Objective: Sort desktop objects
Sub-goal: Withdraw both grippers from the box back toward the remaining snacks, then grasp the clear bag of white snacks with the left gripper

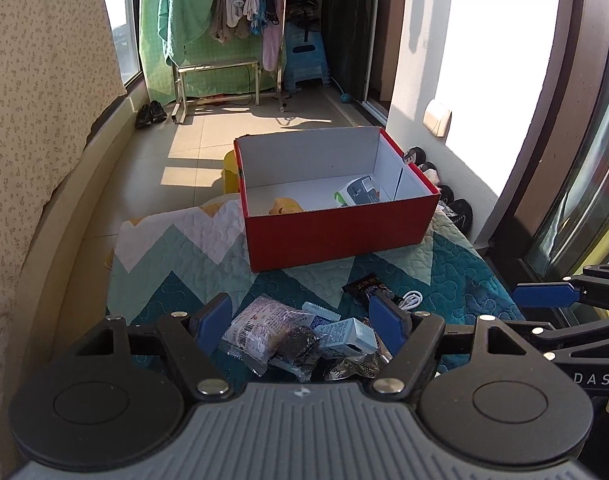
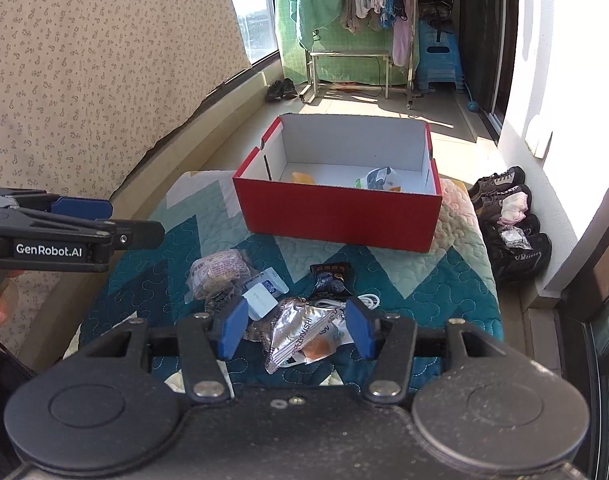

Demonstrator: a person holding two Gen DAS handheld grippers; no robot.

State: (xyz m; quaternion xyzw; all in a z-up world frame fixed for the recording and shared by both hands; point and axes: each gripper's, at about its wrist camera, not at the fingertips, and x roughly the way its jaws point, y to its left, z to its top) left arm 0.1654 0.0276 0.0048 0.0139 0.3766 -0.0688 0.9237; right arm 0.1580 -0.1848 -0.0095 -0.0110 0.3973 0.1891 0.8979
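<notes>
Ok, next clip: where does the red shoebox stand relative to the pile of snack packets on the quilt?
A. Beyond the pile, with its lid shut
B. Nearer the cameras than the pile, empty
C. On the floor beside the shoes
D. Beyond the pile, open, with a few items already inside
D: the red shoebox sits lidless on the quilt past the packets, with a yellow item and a pale packet inside.

Bare quilt (image 2: 424, 280) separates the snack pile (image 2: 272, 300) from the red box (image 2: 336, 212).
</notes>
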